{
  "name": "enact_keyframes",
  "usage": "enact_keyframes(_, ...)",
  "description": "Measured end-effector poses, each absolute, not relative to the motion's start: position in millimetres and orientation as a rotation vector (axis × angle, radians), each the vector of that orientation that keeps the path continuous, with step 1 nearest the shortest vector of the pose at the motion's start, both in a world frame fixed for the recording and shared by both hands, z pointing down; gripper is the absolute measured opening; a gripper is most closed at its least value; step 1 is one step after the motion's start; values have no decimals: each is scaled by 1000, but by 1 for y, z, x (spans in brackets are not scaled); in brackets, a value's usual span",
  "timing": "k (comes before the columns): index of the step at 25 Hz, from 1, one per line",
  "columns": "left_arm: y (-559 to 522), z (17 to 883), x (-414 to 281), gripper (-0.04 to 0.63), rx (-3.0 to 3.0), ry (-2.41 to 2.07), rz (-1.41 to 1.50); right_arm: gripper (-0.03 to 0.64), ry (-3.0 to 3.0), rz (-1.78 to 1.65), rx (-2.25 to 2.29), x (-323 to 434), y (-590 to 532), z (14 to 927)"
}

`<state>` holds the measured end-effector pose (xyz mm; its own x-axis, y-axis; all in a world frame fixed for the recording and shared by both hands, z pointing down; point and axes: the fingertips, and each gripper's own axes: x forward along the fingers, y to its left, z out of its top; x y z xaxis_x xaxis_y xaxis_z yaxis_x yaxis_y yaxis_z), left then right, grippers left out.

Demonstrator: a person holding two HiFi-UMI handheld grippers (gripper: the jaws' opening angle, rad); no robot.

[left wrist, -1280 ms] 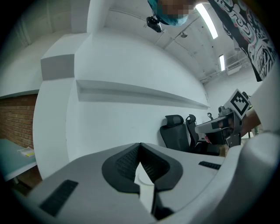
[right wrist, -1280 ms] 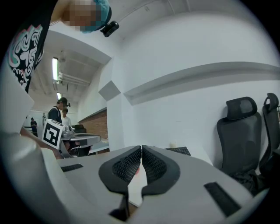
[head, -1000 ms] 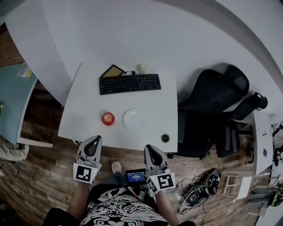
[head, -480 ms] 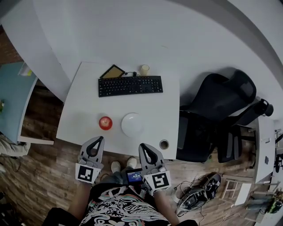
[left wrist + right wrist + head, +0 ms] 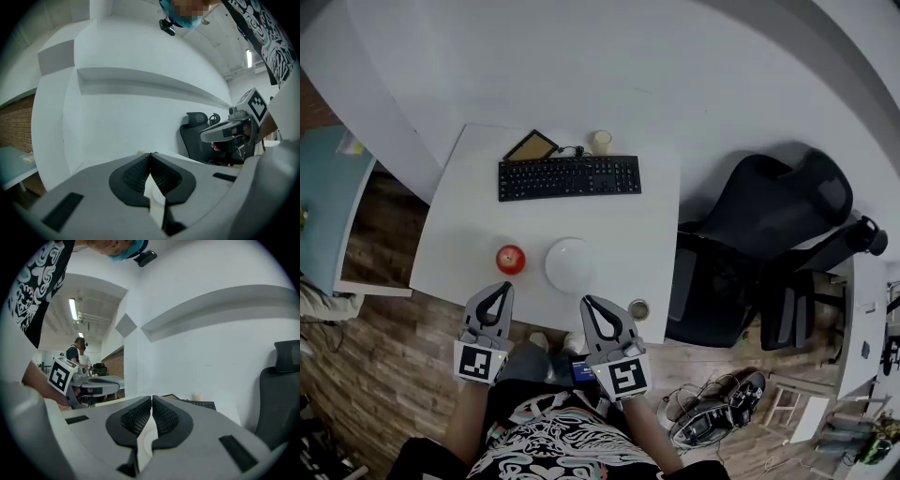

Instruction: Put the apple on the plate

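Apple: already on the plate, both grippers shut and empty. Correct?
No. The head view shows the apple on the table, left of the plate and apart from it, not on it. The left gripper and right gripper are shut and empty, as you said.

Black keyboard and small cup on white table, office chair beside

No words or numbers I can read. The left cube on my left gripper and the right cube on my right gripper show only black-and-white square markers. The far keyboard has keys too small to read, and the near screen is just blue.
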<state>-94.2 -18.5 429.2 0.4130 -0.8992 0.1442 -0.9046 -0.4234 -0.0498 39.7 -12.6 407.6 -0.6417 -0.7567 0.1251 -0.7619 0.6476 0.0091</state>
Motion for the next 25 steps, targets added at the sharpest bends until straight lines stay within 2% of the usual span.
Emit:
enact_keyframes(8,-37,444,-104,13,2593,-1646,236,31,-2729,67,1219,23,-34,423)
enact_keyframes(14,-50,460,-112,13,2816,-1565,540,31,-2675,95,1159,5,-50,447)
enact_keyframes(25,-68,508,-144,14,2766,-1468,605,31,-2573,152,990,-39,-63,498)
